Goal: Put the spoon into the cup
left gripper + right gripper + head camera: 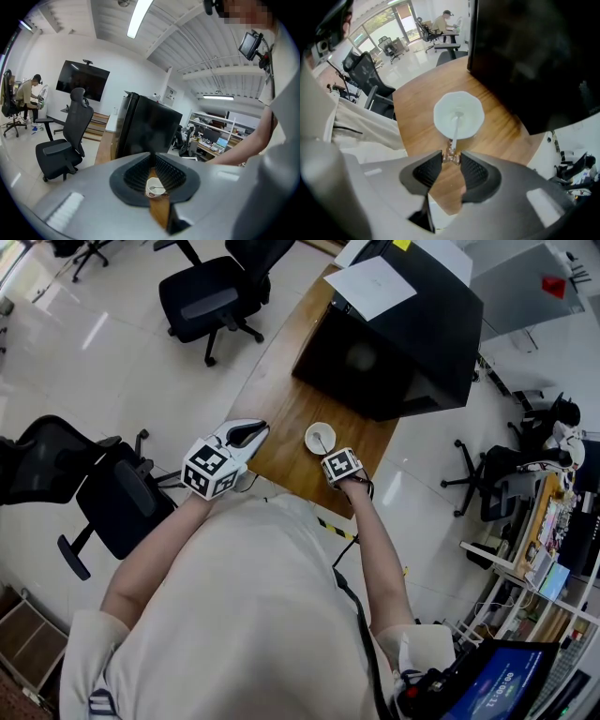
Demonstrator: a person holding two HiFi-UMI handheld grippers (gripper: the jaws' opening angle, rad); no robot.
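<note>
The slim white-handled spoon (454,129) is seen with its bowl end already inside the small white paper cup (440,117), which stands upright on the brown wooden tabletop (417,117) just in front of a large black box (394,343). The spoon's long axis runs from the cup's middle over the near rim straight to the right gripper (451,159), which is poised directly above and pointed down; its coppery handle end is pinched between the 2 fingers, which are set only partly apart. The left gripper (251,432) is held off to the cup's left, apart from it, its fingers brought together at the tips with nothing between them. The right hand is plainly the nearer; the placing is judged nearly complete, only a release being called for, and the light cup might be tipped by the leaning handle
</note>
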